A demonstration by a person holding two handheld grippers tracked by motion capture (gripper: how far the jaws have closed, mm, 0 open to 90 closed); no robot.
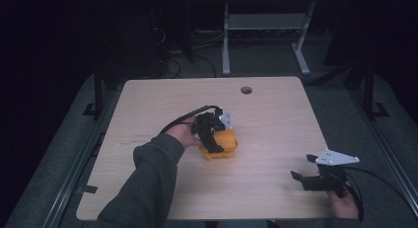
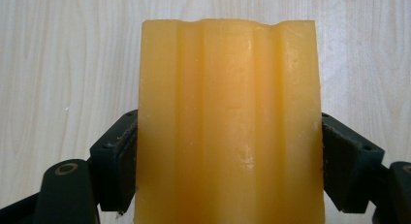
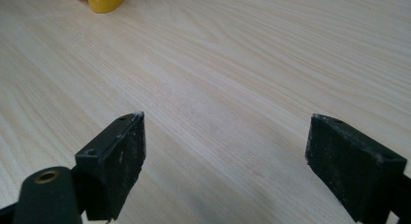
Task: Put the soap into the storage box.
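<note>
Orange ridged block point(image 2: 228, 127) clamped between left gripper point(image 1: 215, 131) jaws, mid-table point(image 1: 276, 104). Right gripper point(image 1: 315, 176) wide open, idle near front right corner. Best lifted straight, squeeze kept even on flat sides to avoid slipping.

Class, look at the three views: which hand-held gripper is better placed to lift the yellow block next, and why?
Left. The left hand-held gripper already has its jaws against both sides of the yellow block mid-table. The right hand-held gripper sits open near the table's near right corner, far from the block.
</note>
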